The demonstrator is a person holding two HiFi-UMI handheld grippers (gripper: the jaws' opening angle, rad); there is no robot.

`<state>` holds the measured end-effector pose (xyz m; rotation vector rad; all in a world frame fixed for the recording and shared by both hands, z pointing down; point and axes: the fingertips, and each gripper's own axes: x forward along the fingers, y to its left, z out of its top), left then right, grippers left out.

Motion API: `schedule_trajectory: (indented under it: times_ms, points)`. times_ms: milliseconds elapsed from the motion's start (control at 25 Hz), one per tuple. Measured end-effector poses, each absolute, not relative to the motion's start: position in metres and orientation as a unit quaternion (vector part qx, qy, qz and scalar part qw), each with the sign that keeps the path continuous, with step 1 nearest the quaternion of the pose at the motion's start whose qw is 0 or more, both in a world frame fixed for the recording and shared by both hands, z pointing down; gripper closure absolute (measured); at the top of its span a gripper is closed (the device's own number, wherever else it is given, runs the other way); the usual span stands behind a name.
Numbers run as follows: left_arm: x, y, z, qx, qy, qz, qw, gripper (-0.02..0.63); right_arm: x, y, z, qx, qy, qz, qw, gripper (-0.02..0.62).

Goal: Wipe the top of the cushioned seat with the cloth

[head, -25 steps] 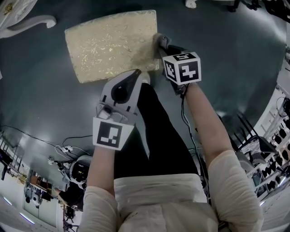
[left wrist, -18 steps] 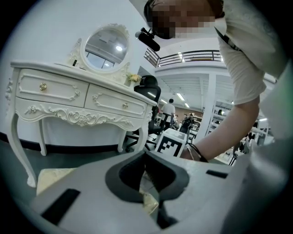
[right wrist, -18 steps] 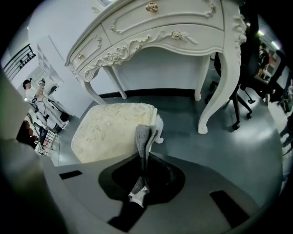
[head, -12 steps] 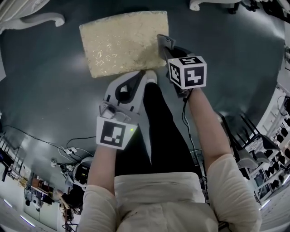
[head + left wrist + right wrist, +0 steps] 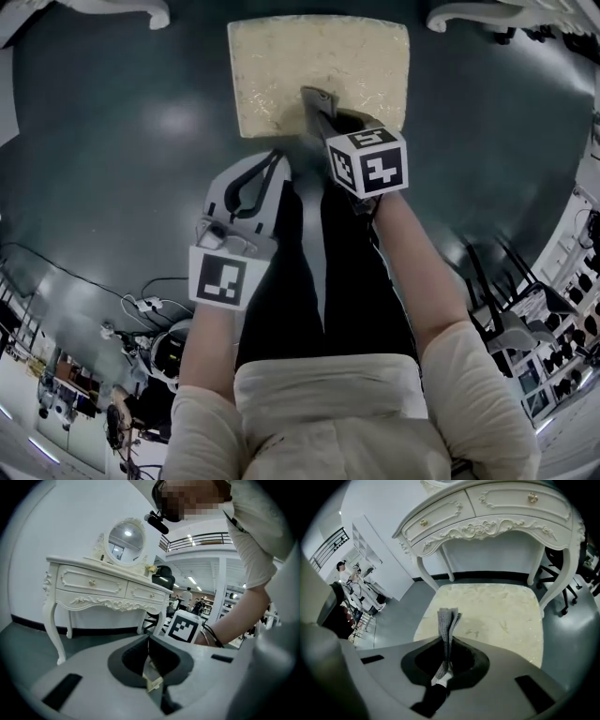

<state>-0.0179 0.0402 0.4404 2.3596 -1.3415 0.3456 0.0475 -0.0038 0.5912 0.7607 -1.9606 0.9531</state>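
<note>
Cushioned seat [image 5: 319, 66] sits on floor, long axis across. Cloth [image 5: 316, 100] over seat's near edge, contact unclear, clenched in R gripper [image 5: 319, 114] jaws. L gripper [image 5: 274, 167] short of seat, jaws pressed together, empty; R nearer.

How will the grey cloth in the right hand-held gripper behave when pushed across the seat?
Probably floppy: the cloth stands as a thin folded strip only where the right hand-held gripper pinches it. Likely light, so it may bunch against the textured seat rather than slide flat.
</note>
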Motion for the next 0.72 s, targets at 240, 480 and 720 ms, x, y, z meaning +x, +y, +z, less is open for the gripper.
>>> schedule_trajectory:
  times_ms: [240, 480, 720]
  points:
    - [-0.067, 0.062, 0.442, 0.831, -0.505, 0.112, 0.205, 0.603, -0.01, 0.028, 0.602, 0.271, -0.78, 0.382, 0.416, 0.568]
    - [-0.1, 0.079, 0.456, 0.824, -0.513, 0.125, 0.205, 0.603, -0.055, 0.042, 0.619, 0.245, -0.788, 0.382, 0.416, 0.568]
    - [-0.114, 0.082, 0.463, 0.811, -0.534, 0.115, 0.211, 0.603, -0.069, 0.04, 0.632, 0.244, -0.787, 0.381, 0.42, 0.568]
